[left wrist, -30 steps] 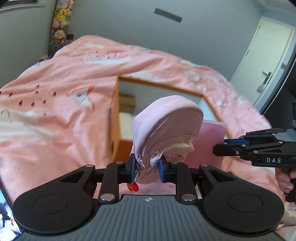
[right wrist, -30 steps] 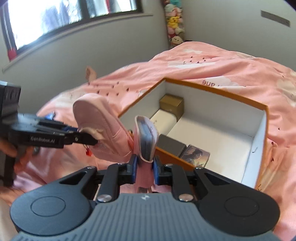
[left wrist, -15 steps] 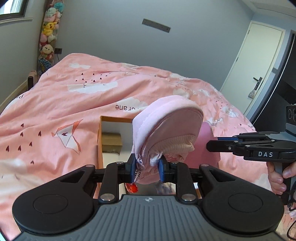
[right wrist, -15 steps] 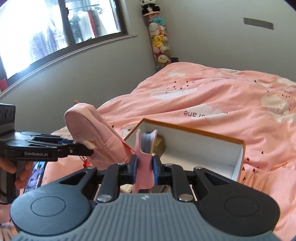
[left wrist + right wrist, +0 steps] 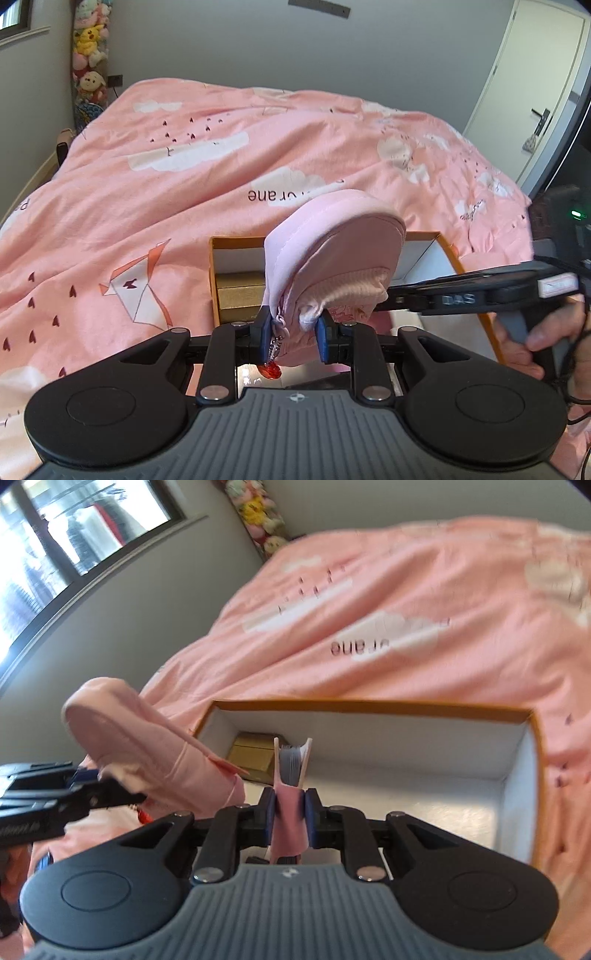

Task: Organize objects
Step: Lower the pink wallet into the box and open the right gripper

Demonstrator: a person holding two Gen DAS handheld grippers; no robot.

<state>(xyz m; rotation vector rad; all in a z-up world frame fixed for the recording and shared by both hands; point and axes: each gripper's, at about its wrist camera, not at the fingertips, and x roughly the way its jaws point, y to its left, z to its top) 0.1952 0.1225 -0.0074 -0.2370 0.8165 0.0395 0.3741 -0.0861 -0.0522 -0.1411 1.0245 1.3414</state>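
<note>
Jaws of both grippers are clamping loads: left gripper (image 5: 291,338) is pinching a pink zip pouch (image 5: 332,258) by its zipper end, right gripper (image 5: 290,818) is squeezing a pink-covered notebook (image 5: 291,775). Both are hanging over the near edge of an orange-rimmed box (image 5: 369,705) lying on the pink duvet (image 5: 184,166); a tan carton (image 5: 251,755) is sitting in its far-left corner.

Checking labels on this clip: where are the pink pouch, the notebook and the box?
Pouch (image 5: 343,236): left wrist view, on its rounded upper side.
Notebook (image 5: 290,764): right wrist view, on the grey page edges between its pink covers.
Box (image 5: 369,704): right wrist view, on the orange far rim.
</note>
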